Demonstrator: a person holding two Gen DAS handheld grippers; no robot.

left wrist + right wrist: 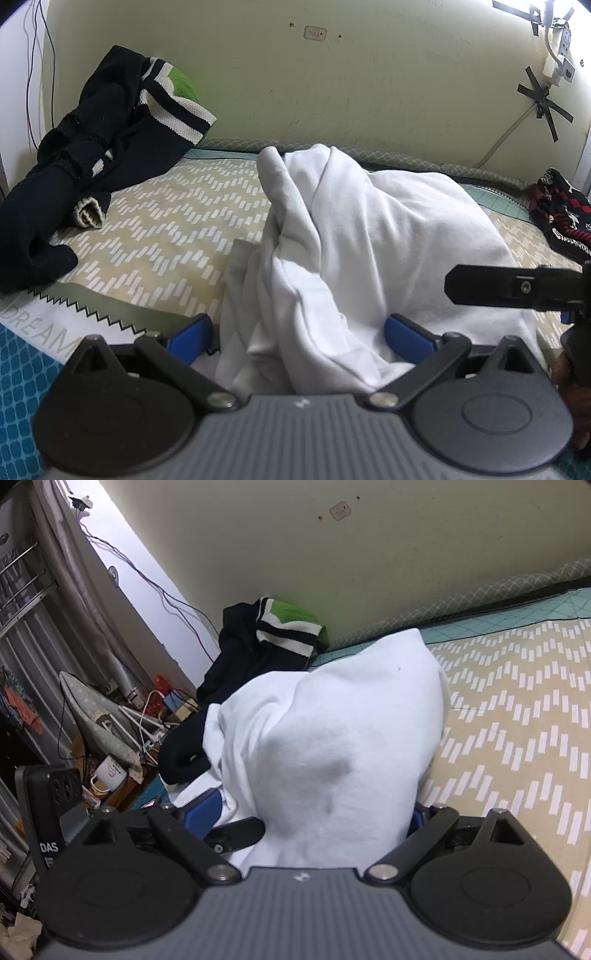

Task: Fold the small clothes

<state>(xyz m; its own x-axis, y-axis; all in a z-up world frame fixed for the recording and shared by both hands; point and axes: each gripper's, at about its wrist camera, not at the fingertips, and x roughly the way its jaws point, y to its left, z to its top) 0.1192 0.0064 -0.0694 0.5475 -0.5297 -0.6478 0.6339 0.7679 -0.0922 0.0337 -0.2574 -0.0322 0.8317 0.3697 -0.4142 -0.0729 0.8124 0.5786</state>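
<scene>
I had the white garment (369, 236) bunched straight ahead of both my grippers, heaped on the patterned mat (155, 229) rather than spread flat. My left gripper (297, 332) had its blue pads (404, 332) standing apart with a thick fold of the cloth lying between them; the fabric touched or nearly touched the right-hand pad, but I could not tell whether the jaws were pressing on it or merely straddling it. My right gripper (317, 819) was buried deeper: the cloth rose up over the gap between its fingers, hid the right pad almost wholly and left only part of the left one showing, so whether it was clamped on the garment I could not tell either. From the left wrist view the right gripper's finger crossed in from my right side, just beside the garment's near edge, so the two tools sat close together at the same near end of the heap. The garment's mass ran away from me toward the wall (369, 92), with no clear long axis while crumpled. I judged the coming move depended on drawing the two grippers apart sideways to find that axis. The dark clothes (85, 147) lay well off to my left, and a patterned black-and-red piece (561, 214) far to my right.
</scene>
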